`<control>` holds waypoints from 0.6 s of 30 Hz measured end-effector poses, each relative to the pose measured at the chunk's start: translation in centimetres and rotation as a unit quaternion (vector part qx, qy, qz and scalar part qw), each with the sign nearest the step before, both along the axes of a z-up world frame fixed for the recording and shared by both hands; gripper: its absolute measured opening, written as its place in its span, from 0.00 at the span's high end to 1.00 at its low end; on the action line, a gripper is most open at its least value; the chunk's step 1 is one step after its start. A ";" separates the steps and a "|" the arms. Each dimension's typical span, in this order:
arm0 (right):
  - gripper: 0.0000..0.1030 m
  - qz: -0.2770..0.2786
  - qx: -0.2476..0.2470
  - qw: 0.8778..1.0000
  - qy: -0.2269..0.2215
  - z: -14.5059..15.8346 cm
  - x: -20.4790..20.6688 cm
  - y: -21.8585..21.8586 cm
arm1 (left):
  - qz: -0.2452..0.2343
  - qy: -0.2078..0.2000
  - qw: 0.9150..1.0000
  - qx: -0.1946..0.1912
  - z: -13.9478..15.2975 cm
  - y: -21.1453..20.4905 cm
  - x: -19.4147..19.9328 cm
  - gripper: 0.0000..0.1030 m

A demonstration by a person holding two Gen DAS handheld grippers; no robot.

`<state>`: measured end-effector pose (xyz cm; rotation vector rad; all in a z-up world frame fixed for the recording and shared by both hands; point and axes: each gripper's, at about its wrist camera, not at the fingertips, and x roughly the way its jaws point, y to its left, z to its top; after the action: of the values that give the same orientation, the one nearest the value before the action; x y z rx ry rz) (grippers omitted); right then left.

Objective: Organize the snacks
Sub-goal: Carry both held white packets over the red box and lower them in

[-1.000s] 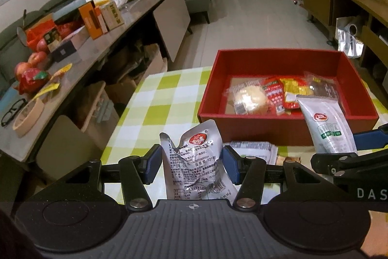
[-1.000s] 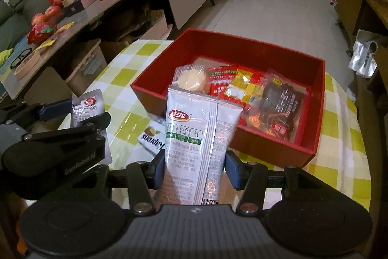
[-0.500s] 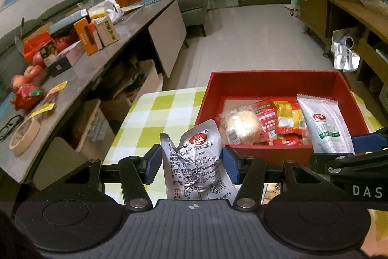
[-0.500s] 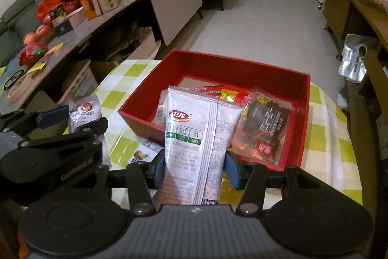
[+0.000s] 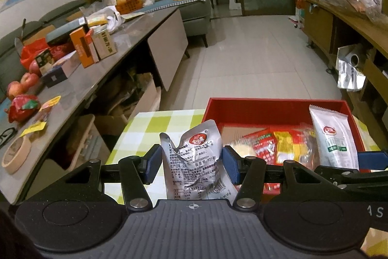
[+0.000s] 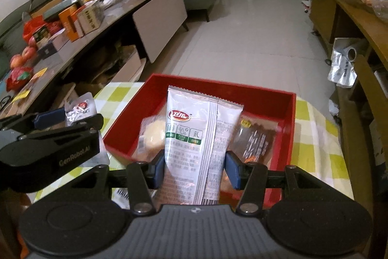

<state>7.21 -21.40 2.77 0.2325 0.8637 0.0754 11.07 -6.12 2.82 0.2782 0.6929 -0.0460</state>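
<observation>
Left tool (image 5: 191, 163) clamped on a crumpled silver foil snack pouch with a round red logo (image 5: 194, 162), blue pads pressed into its two side edges. Gripped low and by the sides, apparently so that the pouch stands clear of the tool and can drop freely once let go. Long axis roughly upright, running away from the tool, torn-looking top end pointing up and far, printed back facing the camera. Held above the near left part of the desk covered in green-and-white check cloth (image 5: 155, 123), just left of the red rectangular open box (image 5: 266, 104).

Right tool (image 6: 194, 169) likewise closed on a snack: a long white plastic packet with a red oval logo and green icons (image 6: 198, 137), squeezed across its width near the lower end. Long axis upright too, serrated top seal pointing up and toward the far wall of the box, front panel facing the camera. Held over the near edge of the box, above a clear-wrapped pale round bun (image 6: 151, 135) on the left and a clear packet of dark dried snack (image 6: 257, 140) on the right, both already lying inside.

Judged from this: both packs mid-carry toward the box, kept upright and side by side so that neither tool crosses the other, neither snack yet in the box.
</observation>
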 end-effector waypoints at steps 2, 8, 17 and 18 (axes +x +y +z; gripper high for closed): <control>0.41 -0.007 0.002 1.000 0.000 -0.1 0.7 -0.4 | 0.000 0.001 1.000 -0.001 0.0 -0.4 0.6 0.40; 0.41 -0.018 -0.008 1.000 0.005 -1.0 2.6 -1.2 | 0.001 0.004 1.000 0.001 -0.6 -1.6 2.4 0.40; 0.41 -0.023 -0.015 1.000 0.013 -2.1 4.9 -1.8 | 0.007 0.011 1.000 0.004 -1.6 -2.7 4.3 0.40; 0.41 -0.024 -0.017 0.999 0.013 -2.2 5.1 -1.8 | 0.007 0.010 1.000 0.004 -1.6 -2.8 4.4 0.40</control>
<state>12.29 -23.20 0.52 0.2231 0.8848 0.0141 15.44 -8.94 1.17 0.2812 0.7156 -0.0326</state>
